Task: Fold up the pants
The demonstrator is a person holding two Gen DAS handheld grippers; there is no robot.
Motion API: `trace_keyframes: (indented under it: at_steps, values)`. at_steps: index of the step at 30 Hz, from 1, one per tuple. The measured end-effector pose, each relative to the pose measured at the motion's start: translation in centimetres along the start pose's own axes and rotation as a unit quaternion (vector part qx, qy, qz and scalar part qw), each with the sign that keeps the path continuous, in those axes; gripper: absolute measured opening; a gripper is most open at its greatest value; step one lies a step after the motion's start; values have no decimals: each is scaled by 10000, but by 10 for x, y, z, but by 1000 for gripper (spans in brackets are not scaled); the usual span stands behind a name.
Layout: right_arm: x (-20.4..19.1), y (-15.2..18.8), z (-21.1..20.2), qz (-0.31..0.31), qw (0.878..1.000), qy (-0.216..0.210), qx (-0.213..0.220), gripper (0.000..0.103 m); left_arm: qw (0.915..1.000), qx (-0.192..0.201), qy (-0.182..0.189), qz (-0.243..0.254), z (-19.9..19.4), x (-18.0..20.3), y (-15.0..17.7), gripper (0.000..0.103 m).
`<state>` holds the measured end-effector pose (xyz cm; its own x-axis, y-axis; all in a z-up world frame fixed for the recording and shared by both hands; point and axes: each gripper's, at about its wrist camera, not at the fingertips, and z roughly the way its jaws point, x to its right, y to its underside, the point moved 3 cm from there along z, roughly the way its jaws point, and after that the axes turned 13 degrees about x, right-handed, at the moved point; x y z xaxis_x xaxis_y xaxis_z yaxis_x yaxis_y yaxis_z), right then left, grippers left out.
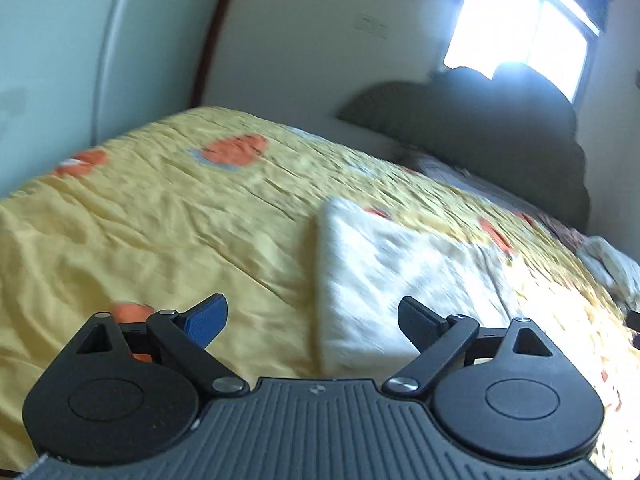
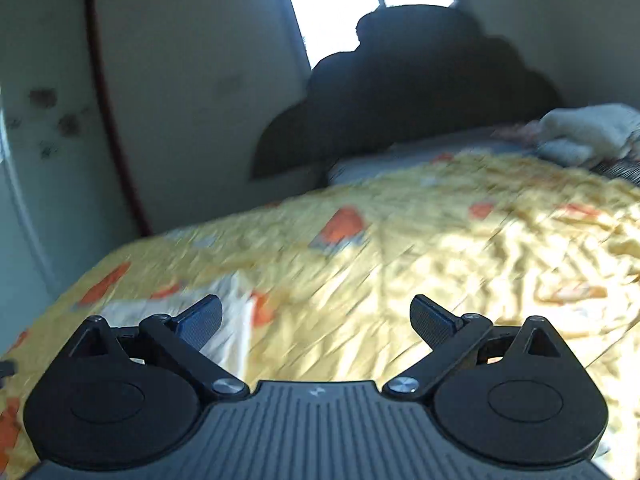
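The white pants (image 1: 384, 280) lie folded into a flat block on the yellow bedspread (image 1: 160, 216), blurred by motion. My left gripper (image 1: 312, 318) hovers above their near left corner, open, with nothing between its fingers. In the right wrist view only a white edge of the pants (image 2: 228, 320) shows at the lower left, partly behind the left finger. My right gripper (image 2: 316, 318) stands open and empty over the bare bedspread (image 2: 440, 248), to the right of the pants.
A dark headboard (image 1: 500, 128) stands at the bed's far end under a bright window (image 1: 520, 20). Pale crumpled cloth (image 2: 588, 128) lies near the pillows. A pale wardrobe (image 1: 48, 60) flanks the bed's left side.
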<state>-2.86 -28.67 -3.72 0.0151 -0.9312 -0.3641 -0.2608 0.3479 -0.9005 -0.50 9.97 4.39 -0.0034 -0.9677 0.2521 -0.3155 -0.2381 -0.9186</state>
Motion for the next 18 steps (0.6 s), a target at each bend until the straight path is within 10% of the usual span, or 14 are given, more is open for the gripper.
trace_keyframes:
  at_steps: [10,18]
  values:
    - [-87,80,38,-824,9891,175,-1205,101,9956,-462,-73,810,12,45,61,94]
    - [-81,87,38,-1106,9884,237,-1013,103,9919,-742,-268,999,20,40,67,102]
